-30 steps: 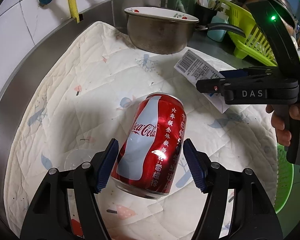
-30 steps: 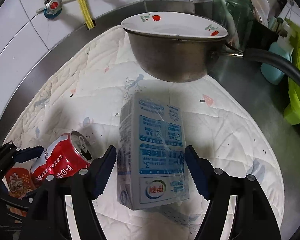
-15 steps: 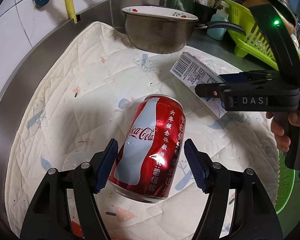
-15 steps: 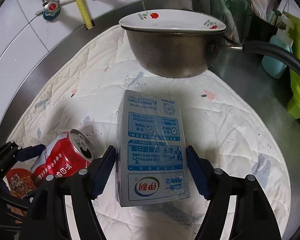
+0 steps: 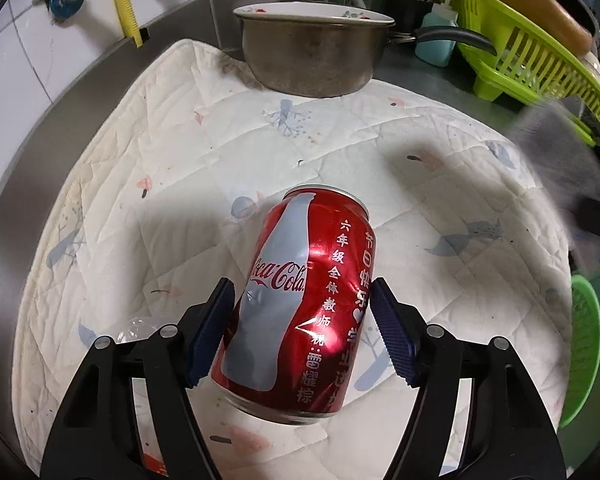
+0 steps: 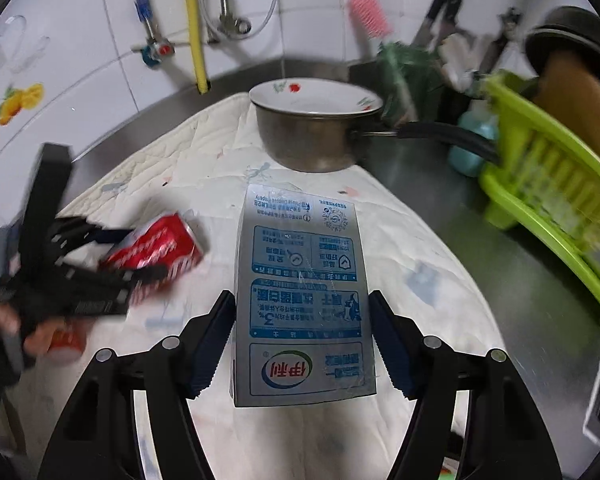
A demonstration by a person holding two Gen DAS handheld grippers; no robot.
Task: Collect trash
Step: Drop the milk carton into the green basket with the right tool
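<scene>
Two grippers, each clamped on one item: left gripper [image 5: 302, 334] pinches a red cola can [image 5: 300, 304], right gripper [image 6: 302, 334] a blue-and-white milk carton [image 6: 302, 304]. Since a second ago the right one has lifted the carton higher above the quilted mat [image 5: 172, 168], leaving the left view blurred. Pot [image 6: 312, 144] with plate [image 6: 314, 96] unmoved.
</scene>
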